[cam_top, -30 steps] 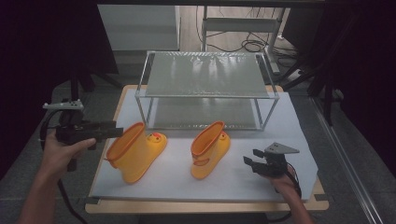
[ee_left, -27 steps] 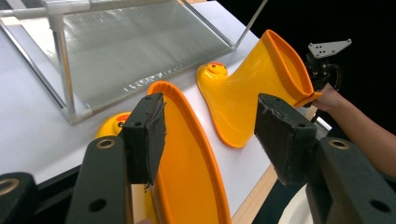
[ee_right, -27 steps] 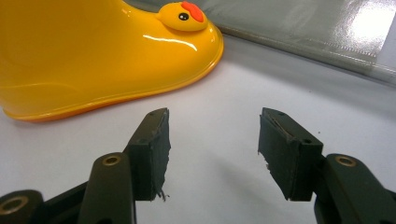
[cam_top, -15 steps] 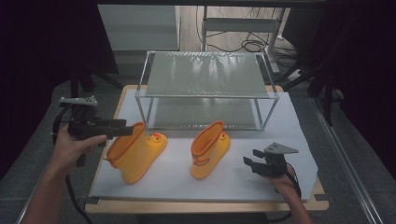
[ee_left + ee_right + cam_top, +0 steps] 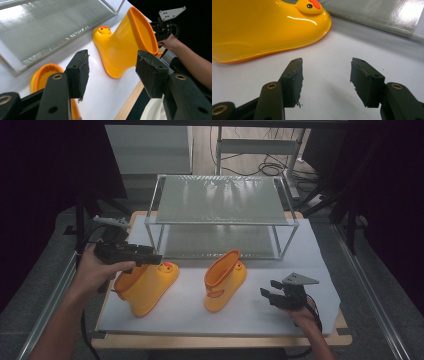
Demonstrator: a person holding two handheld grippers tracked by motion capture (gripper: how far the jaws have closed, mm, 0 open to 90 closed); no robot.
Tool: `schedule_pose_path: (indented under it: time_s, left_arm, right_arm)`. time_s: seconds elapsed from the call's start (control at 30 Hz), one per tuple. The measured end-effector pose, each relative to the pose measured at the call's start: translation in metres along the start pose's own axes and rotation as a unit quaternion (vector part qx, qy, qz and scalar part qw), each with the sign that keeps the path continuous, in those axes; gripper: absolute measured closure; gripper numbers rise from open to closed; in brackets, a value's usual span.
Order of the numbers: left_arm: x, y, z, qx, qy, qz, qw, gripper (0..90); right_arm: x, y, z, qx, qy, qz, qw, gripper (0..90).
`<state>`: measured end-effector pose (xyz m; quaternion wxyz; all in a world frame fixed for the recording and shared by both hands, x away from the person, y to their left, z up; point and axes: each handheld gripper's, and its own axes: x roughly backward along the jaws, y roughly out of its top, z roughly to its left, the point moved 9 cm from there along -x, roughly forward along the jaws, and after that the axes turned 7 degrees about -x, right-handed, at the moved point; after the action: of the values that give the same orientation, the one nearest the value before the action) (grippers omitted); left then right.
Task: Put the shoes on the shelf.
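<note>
the left gripper [image 5: 150, 258] hangs wide open and empty just above the left boot [image 5: 145, 285]. lower it squarely so one jaw slips inside the rim. the right gripper [image 5: 270, 296], also open and empty, waits beside the right boot [image 5: 223, 280].

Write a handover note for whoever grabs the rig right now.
Left gripper: open, above the left boot, holding nothing.
Right gripper: open, low over the white mat, right of the right boot, empty.
Both yellow duck boots are on the mat in front of the glass shelf rack.
Done: nothing gripped yet.
Left: probably grip the boots; both shelves look bare.
</note>
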<state>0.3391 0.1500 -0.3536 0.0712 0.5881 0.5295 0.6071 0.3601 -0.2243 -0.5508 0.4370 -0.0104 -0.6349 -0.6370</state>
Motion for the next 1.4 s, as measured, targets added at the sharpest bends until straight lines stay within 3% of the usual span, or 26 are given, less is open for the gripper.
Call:
schedule_pose_path:
  time_s: [0.6,1.4]
  left_arm:
    - [-0.045,0.03,-0.041,-0.022,-0.031,0.058,0.9976,45.0]
    - [-0.099,0.046,-0.05,-0.004,-0.061,0.091,0.994,45.5]
  right_arm:
    - [0.0,0.0,0.001,0.0,0.001,0.002,1.0,43.3]
    - [0.0,-0.001,-0.001,0.0,-0.004,0.004,1.0,43.2]
